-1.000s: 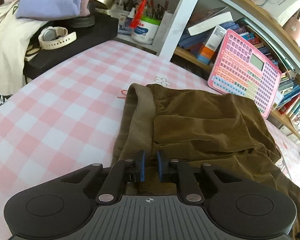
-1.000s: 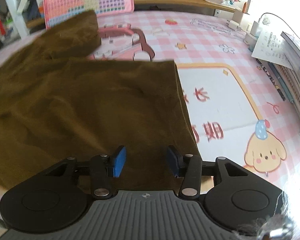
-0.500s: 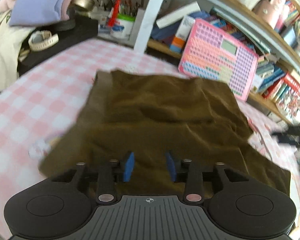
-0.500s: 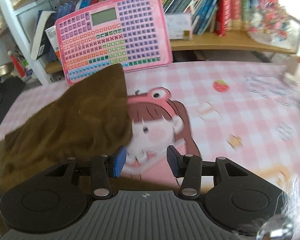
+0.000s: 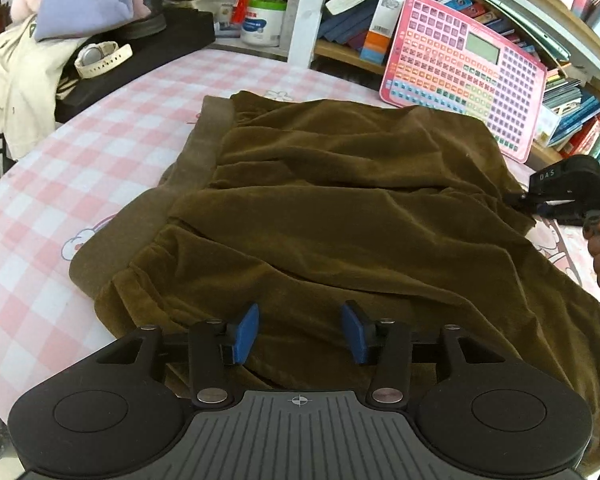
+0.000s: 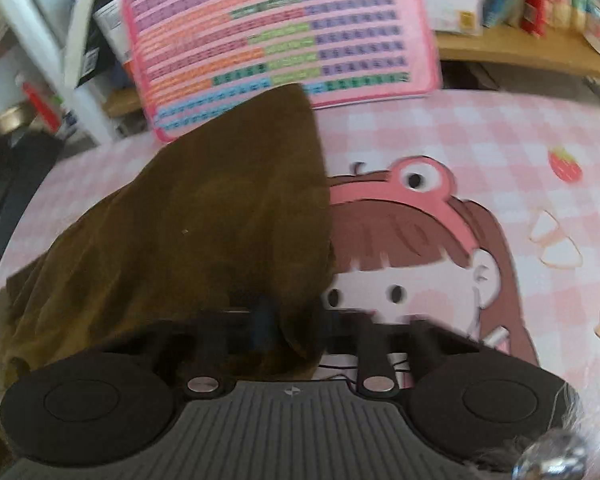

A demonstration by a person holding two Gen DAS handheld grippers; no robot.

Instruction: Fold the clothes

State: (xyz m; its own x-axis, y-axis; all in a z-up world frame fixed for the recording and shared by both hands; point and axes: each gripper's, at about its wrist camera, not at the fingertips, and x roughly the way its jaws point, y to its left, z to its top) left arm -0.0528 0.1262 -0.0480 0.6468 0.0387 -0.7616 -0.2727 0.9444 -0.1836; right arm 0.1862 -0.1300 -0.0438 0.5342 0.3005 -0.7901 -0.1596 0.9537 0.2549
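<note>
Brown velvet shorts [image 5: 340, 216] lie rumpled on the pink checked table, waistband [image 5: 196, 152] to the left. My left gripper [image 5: 299, 334] is open and empty, just above the near edge of the shorts. My right gripper [image 6: 294, 328] is shut on the shorts' right edge [image 6: 236, 216]; this view is blurred and the cloth covers the left finger. The right gripper also shows in the left wrist view [image 5: 560, 196] at the shorts' right side, held by a hand.
A pink toy keyboard [image 5: 464, 68] leans on the bookshelf behind the shorts. A black box [image 5: 148, 52] with a watch, clothes and a pen tub stands at the back left. The tablecloth has a cartoon girl print [image 6: 420, 248] on the right.
My left gripper let go of the waistband, opened and drew back. My right gripper moved to the shorts' right edge and closed on it.
</note>
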